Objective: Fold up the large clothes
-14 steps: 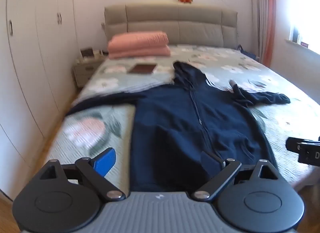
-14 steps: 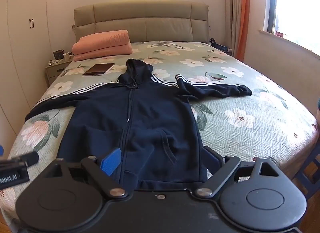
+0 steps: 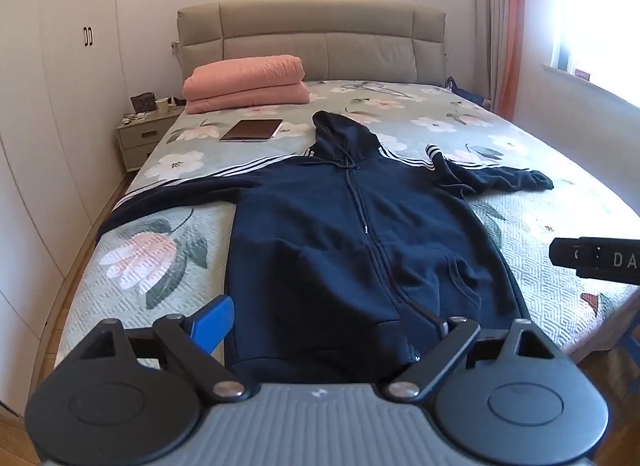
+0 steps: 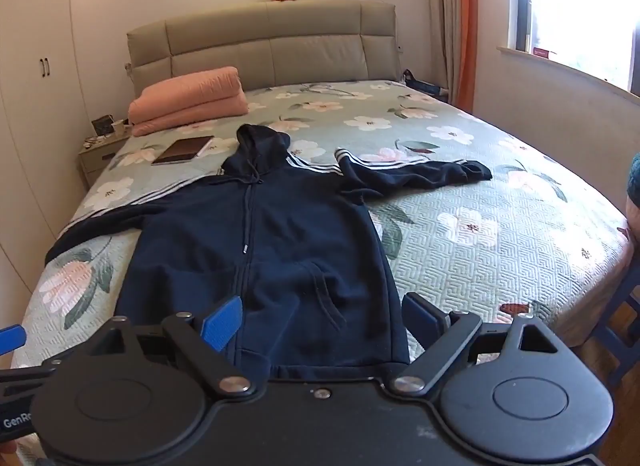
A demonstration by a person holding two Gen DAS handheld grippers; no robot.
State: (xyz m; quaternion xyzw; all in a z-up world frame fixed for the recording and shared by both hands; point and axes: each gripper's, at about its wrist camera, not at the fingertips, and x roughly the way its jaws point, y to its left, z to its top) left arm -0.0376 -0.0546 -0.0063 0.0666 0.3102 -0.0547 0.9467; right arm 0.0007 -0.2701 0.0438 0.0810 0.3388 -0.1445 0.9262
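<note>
Both claws spread, empty, above the hoodie's hem.
Left claw (image 3: pixel 316 322) and right claw (image 4: pixel 324 316) hover over my navy hoodie (image 3: pixel 360 234), flat on the bed (image 3: pixel 560 278); its far cuff looks bunched, perhaps.

The left gripper (image 3: pixel 316 326) has swung right, so the hoodie (image 3: pixel 360 234) now sits centred ahead of it. The right gripper (image 4: pixel 320 320) has shifted right, with the hoodie (image 4: pixel 260 242) now left of centre.

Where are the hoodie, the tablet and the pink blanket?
hoodie (image 3: pixel 320 234): left wrist view, chest beside zip.
tablet (image 3: pixel 252 130): left wrist view, dark screen.
pink blanket (image 4: pixel 188 99): right wrist view, folded top layer.
</note>
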